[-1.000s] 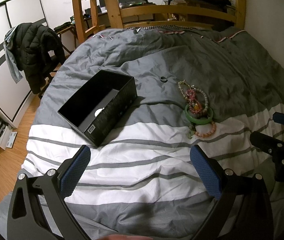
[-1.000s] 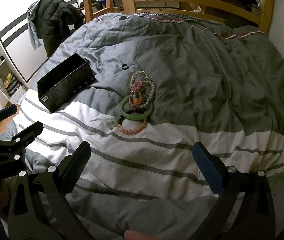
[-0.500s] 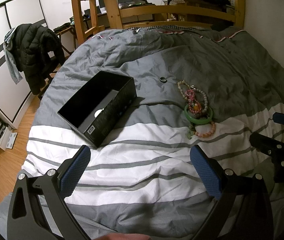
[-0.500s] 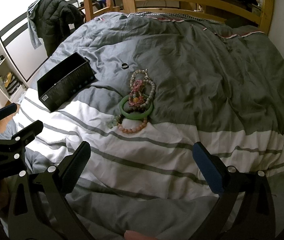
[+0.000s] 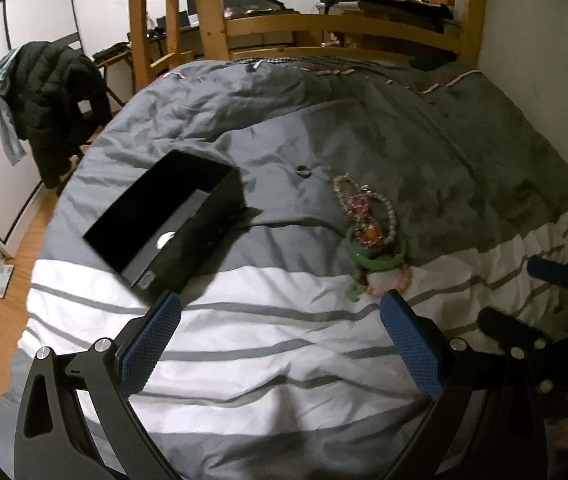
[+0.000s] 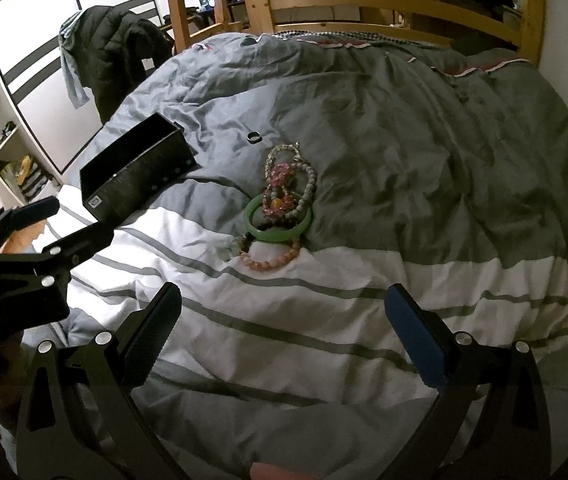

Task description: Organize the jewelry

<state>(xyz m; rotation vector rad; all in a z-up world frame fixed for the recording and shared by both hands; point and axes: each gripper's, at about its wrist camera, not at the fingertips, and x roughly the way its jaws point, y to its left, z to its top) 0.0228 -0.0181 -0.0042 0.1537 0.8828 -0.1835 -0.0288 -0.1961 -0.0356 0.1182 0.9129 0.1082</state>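
Jewelry pile (image 6: 280, 204) on bed (image 6: 423, 160), right of box (image 6: 136, 168); ring (image 6: 253, 136) just beyond pile. Both grippers, left (image 5: 280, 340) and right (image 6: 284, 328), short of pile, jaws wide, empty. Suggest lifting top strand singly; beads tangle.

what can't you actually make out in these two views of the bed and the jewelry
- Black box contents: the right wrist view shows only its outer wall; the left wrist view shows one pale item, unidentifiable.
- Small ring: too small for detail.
- Jewelry pile: strands overlap, count unclear.
- Pink bracelet: blurred, partly behind the left hand-held gripper finger.
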